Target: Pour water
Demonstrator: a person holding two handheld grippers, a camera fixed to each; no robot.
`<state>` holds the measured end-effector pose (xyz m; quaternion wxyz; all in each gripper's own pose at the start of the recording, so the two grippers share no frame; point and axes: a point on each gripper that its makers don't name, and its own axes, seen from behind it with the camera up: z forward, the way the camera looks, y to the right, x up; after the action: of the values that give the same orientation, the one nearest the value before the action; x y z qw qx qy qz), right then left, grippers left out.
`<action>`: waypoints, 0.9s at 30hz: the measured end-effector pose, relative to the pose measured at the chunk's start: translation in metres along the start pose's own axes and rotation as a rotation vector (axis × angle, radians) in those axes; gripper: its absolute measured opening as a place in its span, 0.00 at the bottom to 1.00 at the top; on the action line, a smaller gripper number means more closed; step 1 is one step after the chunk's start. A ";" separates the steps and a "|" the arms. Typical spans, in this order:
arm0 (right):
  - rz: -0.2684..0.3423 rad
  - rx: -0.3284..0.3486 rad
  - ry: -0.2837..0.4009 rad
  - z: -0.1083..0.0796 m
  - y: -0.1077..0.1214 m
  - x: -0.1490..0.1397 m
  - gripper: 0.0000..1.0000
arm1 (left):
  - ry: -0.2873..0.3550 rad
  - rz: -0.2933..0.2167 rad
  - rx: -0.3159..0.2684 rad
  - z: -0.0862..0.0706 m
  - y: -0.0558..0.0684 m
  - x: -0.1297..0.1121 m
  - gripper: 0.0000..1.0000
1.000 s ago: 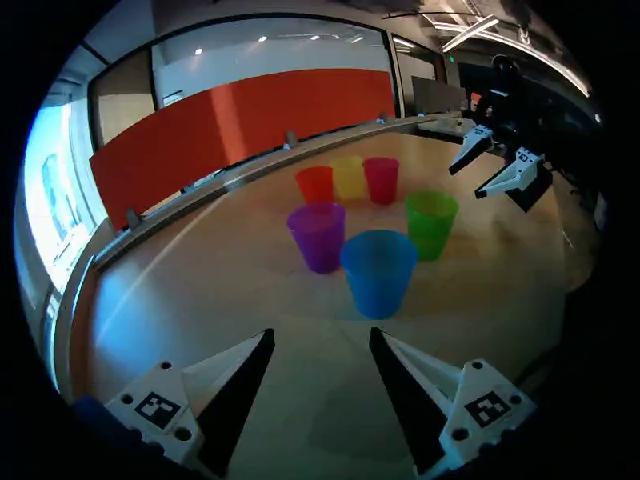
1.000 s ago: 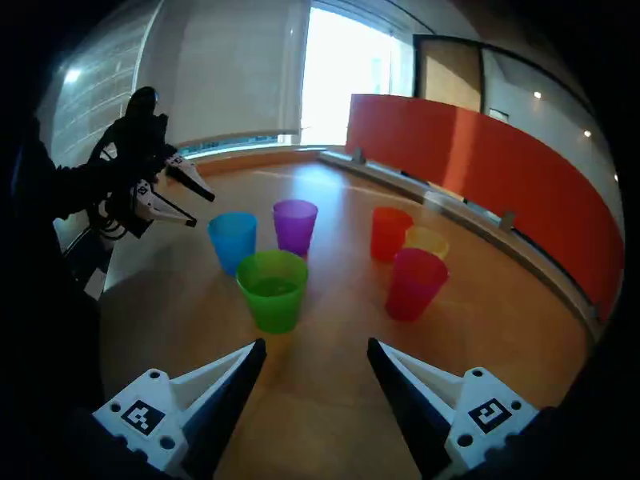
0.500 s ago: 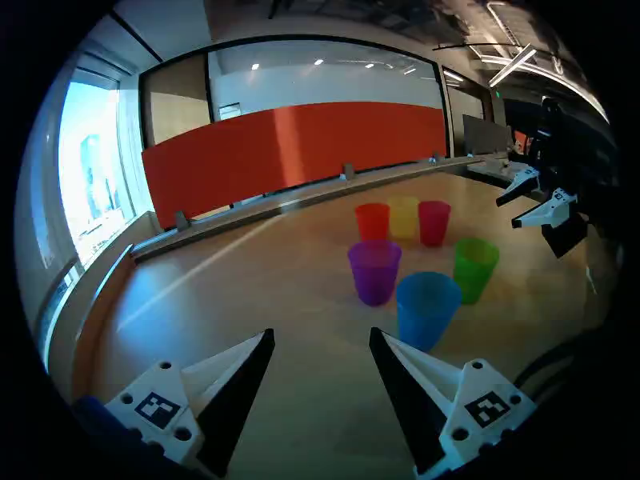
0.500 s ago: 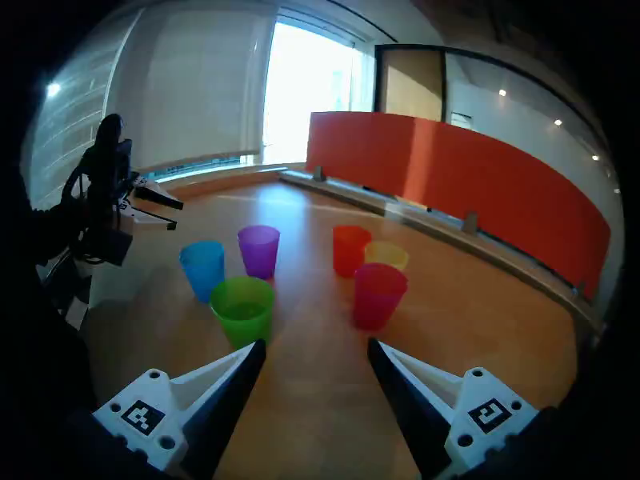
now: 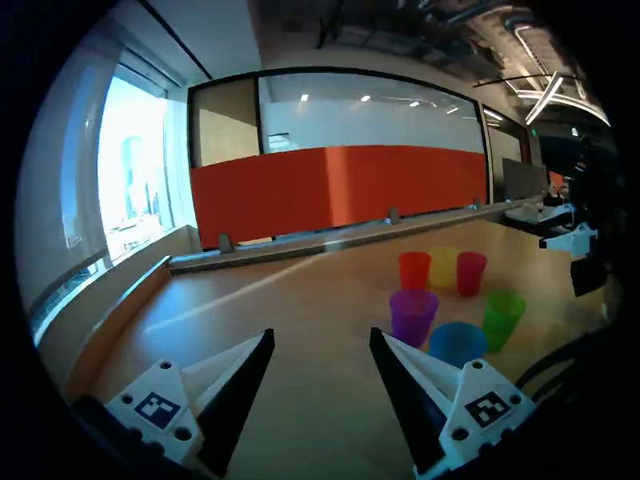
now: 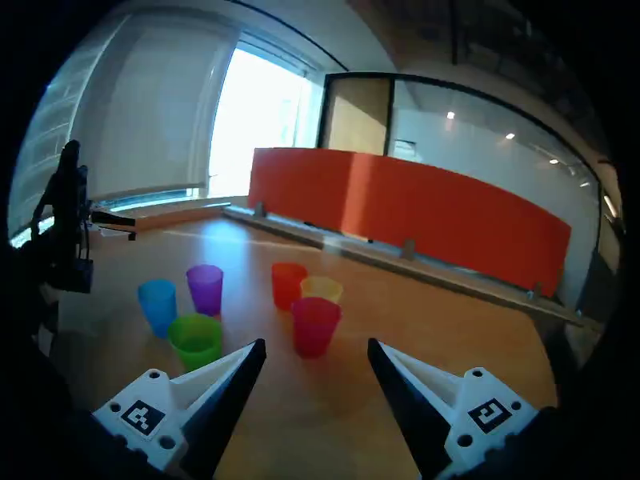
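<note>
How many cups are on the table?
6, seen from the right gripper view: blue cup leftmost, purple cup beside it, green cup front left, orange cup and yellow cup at the back, pink cup in front of those. None looks hidden.

Wood table (image 5: 264,296) w/ orange partition (image 5: 336,188) along far edge, bright window (image 5: 132,192) beside, glass wall (image 5: 368,112) behind.

On the wooden tabletop (image 5: 304,296), we see the yellow plastic cup (image 5: 442,268) between the orange plastic cup (image 5: 414,271) and the pink plastic cup (image 5: 470,273).
</note>
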<state>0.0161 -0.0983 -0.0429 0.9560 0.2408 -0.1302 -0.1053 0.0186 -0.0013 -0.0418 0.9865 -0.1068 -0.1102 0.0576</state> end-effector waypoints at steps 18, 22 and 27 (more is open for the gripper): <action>0.119 -0.295 0.198 -0.009 0.053 0.035 0.99 | 0.151 -0.055 0.113 -0.009 -0.018 0.035 0.88; 0.159 -0.340 0.235 -0.014 0.062 0.034 0.99 | 0.194 -0.072 0.129 -0.008 -0.020 0.043 0.88; 0.168 -0.385 0.261 -0.020 0.069 0.033 0.99 | 0.216 -0.093 0.137 -0.004 -0.021 0.045 0.88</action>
<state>0.0625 -0.0393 -0.0194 0.9984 0.0542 -0.0028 -0.0161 0.0654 -0.0165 -0.0312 0.9992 -0.0398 -0.0040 0.0074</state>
